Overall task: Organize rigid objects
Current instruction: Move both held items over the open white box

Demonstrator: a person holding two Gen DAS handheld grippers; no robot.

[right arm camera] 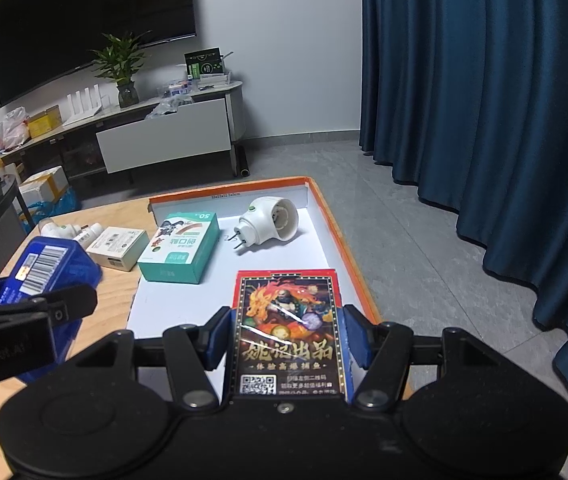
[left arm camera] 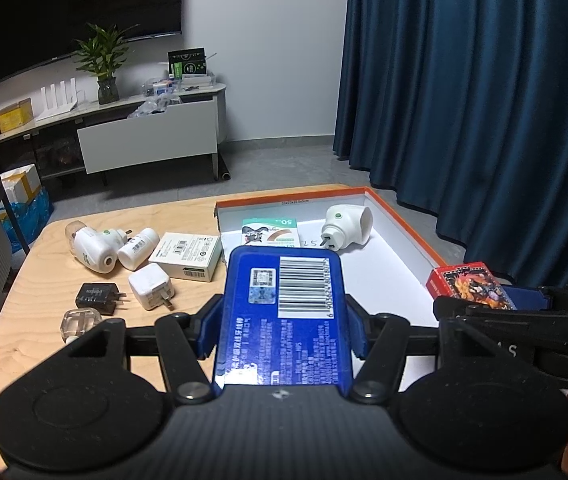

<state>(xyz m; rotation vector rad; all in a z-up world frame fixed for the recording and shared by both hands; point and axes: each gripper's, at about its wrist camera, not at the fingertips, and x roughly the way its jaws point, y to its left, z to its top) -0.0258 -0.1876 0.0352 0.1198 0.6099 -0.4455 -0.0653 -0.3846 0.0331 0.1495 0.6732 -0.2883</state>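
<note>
My left gripper (left arm camera: 281,330) is shut on a blue plastic case (left arm camera: 284,316) with a barcode label, held above the table near the left wall of the orange-rimmed white tray (left arm camera: 404,216). My right gripper (right arm camera: 286,340) is shut on a red card box (right arm camera: 288,328) with dragon art, held over the tray's near part. In the tray lie a teal bandage box (right arm camera: 179,250) and a white plug-in device (right arm camera: 267,220). The blue case also shows in the right wrist view (right arm camera: 39,276), and the card box in the left wrist view (left arm camera: 468,284).
On the wooden table (left arm camera: 23,320) left of the tray lie a white plug-in device (left arm camera: 93,246), a white bottle (left arm camera: 137,248), a white box (left arm camera: 185,256), a white charger (left arm camera: 151,292), a black charger (left arm camera: 97,298) and a clear cube (left arm camera: 79,322). Blue curtain (right arm camera: 484,120) hangs at right.
</note>
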